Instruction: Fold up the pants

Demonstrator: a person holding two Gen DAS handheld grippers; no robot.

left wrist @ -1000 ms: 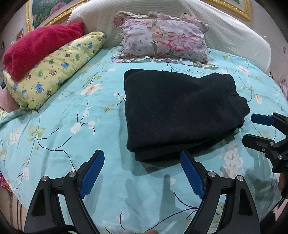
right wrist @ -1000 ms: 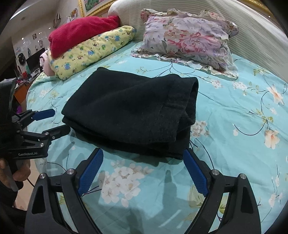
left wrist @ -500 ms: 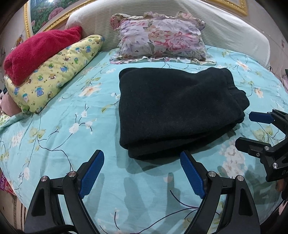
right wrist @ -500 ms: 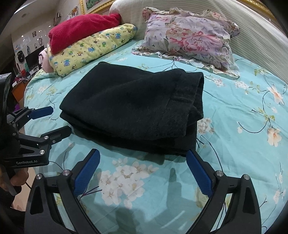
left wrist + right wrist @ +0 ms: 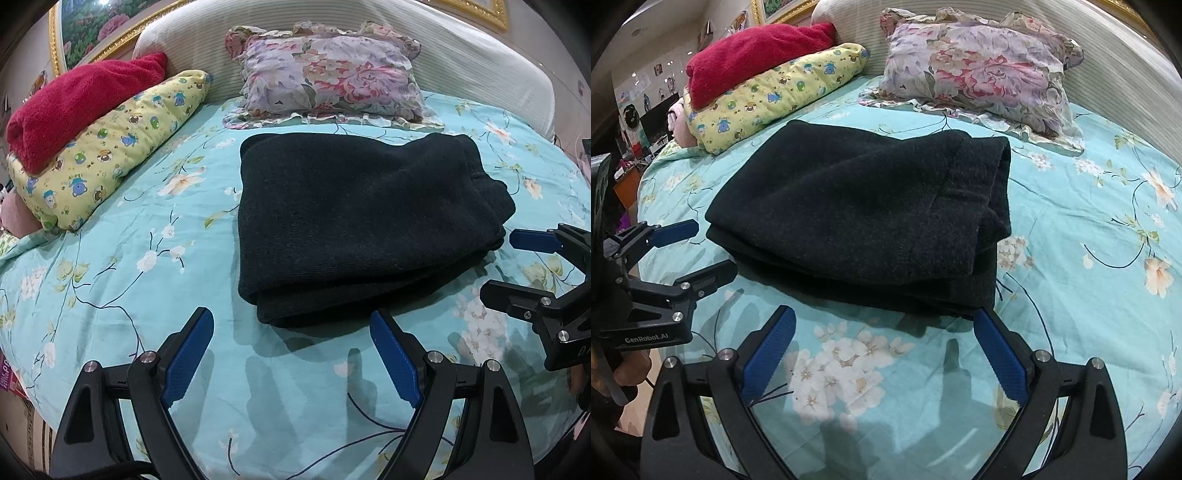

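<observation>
Already folded, the pants (image 5: pixel 354 221) lie mid-bed (image 5: pixel 110 295), just ahead of both grippers. The left gripper (image 5: pixel 291 354) and right gripper (image 5: pixel 882 350) stand wide open, empty. A low pass could snag the loose layers and spoil the fold.

Setting: a bedroom in a home. Evidence: a bed (image 5: pixel 110 295) covered by a turquoise floral sheet, a padded ribbed headboard (image 5: pixel 461 48), a ruffled floral pillow (image 5: pixel 328 77), a yellow cartoon-print pillow (image 5: pixel 110 147) carrying a folded red blanket (image 5: pixel 74 107), and a gilt-framed flower painting (image 5: pixel 92 37) on the wall behind.
</observation>
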